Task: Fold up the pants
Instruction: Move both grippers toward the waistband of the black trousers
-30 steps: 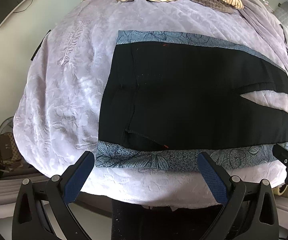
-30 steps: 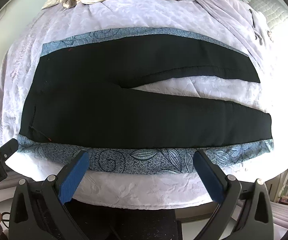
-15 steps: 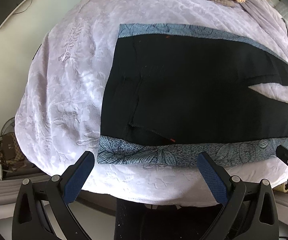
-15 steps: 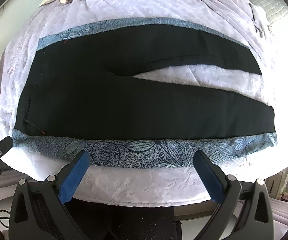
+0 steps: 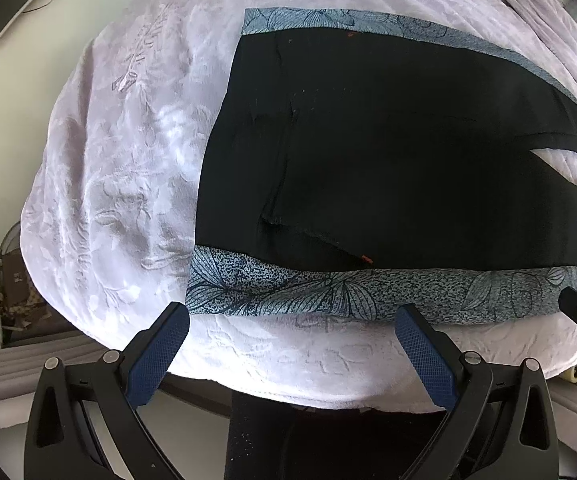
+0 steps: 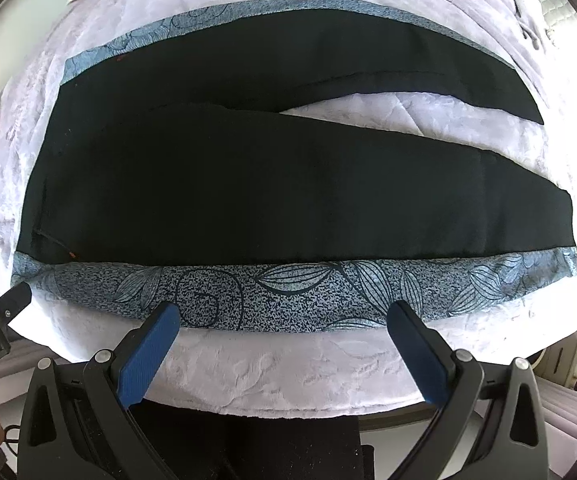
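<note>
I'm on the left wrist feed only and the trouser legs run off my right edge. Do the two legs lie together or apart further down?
Observer: Apart. On the right wrist view the black pants with blue leaf-print side bands split into a V, with lilac embossed bedspread showing between the legs.
Operator: Can you see both hems?
Observer: Yes, both; the near leg's hem lies nearer the bed's right edge than the far leg's.
Operator: Where is the right hand-held gripper?
Observer: The right hand-held gripper is open, empty, at the near printed band around mid-leg.
</note>
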A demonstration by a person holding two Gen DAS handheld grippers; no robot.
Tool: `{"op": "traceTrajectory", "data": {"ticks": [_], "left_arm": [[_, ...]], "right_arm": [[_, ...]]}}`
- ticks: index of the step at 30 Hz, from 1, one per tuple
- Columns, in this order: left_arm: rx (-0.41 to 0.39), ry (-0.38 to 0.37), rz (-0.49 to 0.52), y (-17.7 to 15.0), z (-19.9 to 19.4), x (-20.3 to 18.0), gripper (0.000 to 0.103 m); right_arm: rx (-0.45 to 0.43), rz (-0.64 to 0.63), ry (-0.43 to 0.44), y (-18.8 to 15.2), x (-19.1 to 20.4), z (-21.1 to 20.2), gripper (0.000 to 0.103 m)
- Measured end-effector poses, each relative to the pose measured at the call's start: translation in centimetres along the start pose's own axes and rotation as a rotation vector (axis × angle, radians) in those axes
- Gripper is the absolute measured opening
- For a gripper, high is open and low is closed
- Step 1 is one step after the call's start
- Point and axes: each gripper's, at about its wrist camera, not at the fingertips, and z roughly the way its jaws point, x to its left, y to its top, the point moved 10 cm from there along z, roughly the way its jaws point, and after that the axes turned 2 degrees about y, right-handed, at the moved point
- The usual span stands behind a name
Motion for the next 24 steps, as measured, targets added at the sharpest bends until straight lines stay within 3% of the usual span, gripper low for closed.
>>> {"op": "traceTrajectory", "data": {"ticks": [24], "left_arm": [[0.008,-0.014,-0.013,0.1,0.52,-0.21,0.103]], "right_arm": [[0.005,-0.017,-0.024,0.24,-0.07,0.53,0.103]]}}
